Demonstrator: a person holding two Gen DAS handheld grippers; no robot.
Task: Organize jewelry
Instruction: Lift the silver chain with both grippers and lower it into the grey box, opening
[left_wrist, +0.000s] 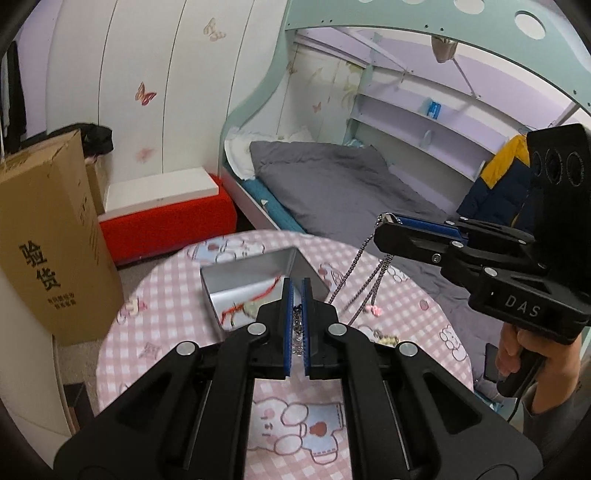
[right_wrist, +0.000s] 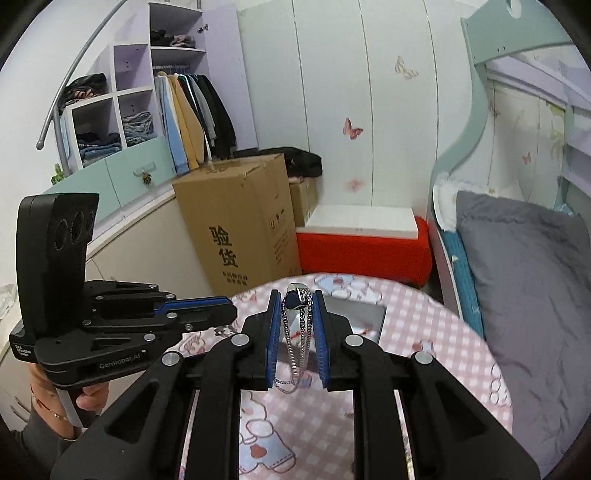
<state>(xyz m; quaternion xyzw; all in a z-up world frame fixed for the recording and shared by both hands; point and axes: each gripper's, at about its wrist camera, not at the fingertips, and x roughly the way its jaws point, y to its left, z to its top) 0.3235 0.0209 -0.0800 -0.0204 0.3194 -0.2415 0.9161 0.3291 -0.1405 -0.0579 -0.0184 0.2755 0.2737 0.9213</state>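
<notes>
**Necklace lifted on both claws, not yet in the box**

Necklace (right_wrist: 295, 332): a silver chain, strung between the two claws above the pink checked surface (left_wrist: 417, 325). Right claw (right_wrist: 297, 332) is nearly closed, pinching a metal clasp or fitting at its tips, chain strands hanging down between its pads. Left claw (left_wrist: 297, 325) is fully closed on a bunched bit of chain. From the left wrist view, strands drape down from the right claw tips (left_wrist: 388, 221) toward the surface, with a small pink charm (left_wrist: 375, 310) low on them.

Progress, my read: mid-task. Chain is picked up and held clear of the surface; stowing it remains.

Containers: one open silver tin box (left_wrist: 251, 269) just beyond the left claw tips, below and ahead of the right claw. Inside it: a red cord piece (left_wrist: 236, 308) with a pale bead or charm. Otherwise mostly bare.

Left over: a small gold-coloured trinket (left_wrist: 384, 338) lies on the surface, just right of the left claw. Can't tell what it is.
</notes>
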